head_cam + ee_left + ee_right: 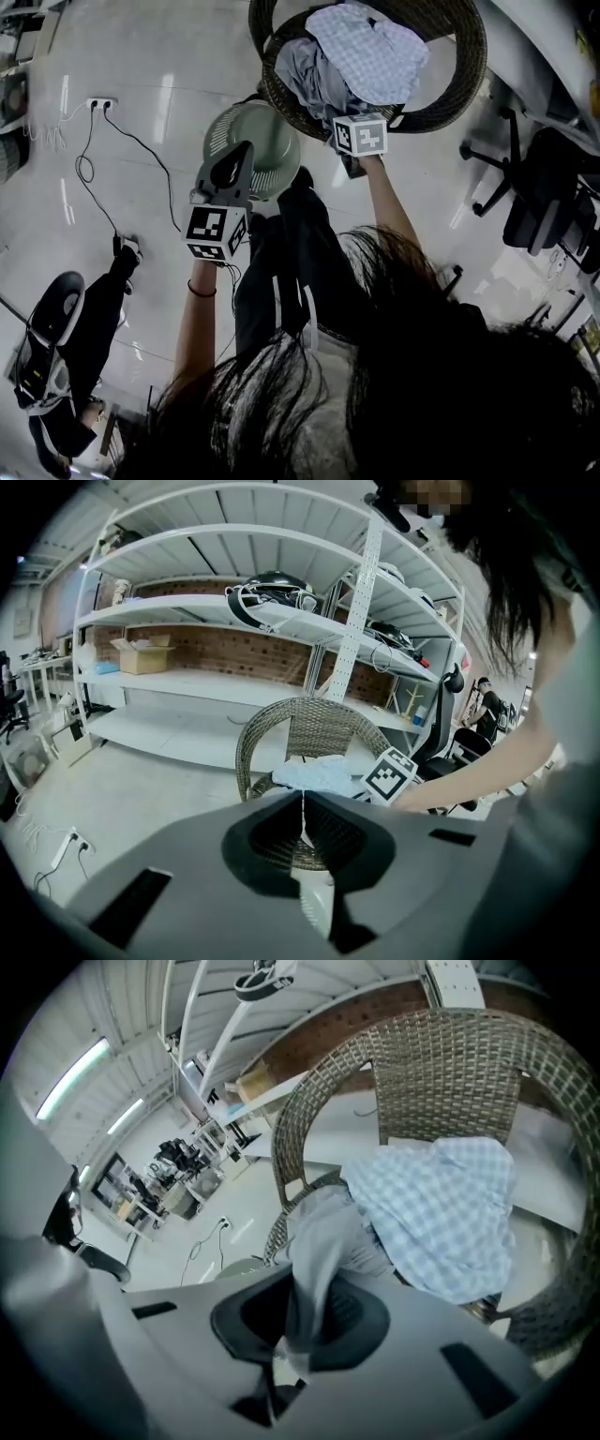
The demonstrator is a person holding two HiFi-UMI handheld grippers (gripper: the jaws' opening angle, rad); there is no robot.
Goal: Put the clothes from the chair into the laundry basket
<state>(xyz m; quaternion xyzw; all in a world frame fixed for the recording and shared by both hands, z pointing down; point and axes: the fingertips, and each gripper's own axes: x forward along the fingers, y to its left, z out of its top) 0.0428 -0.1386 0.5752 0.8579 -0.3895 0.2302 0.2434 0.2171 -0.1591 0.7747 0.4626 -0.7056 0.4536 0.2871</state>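
A wicker chair (459, 89) holds a blue-checked shirt (370, 47) lying over a grey garment (305, 75). My right gripper (352, 122) is at the chair's front edge. In the right gripper view it (298, 1321) is shut on a fold of the grey garment (319, 1241), and the checked shirt (441, 1213) lies just behind. The round green laundry basket (267, 141) stands on the floor in front of the chair. My left gripper (246, 150) hovers over the basket, shut and empty, with its jaws meeting (303, 803) and pointing at the chair (309, 728).
A power strip with trailing cables (98, 105) lies on the floor at the left. A person in dark clothes (70, 347) is at the lower left. An office chair (534, 202) stands at the right. White shelving (234, 611) rises behind the wicker chair.
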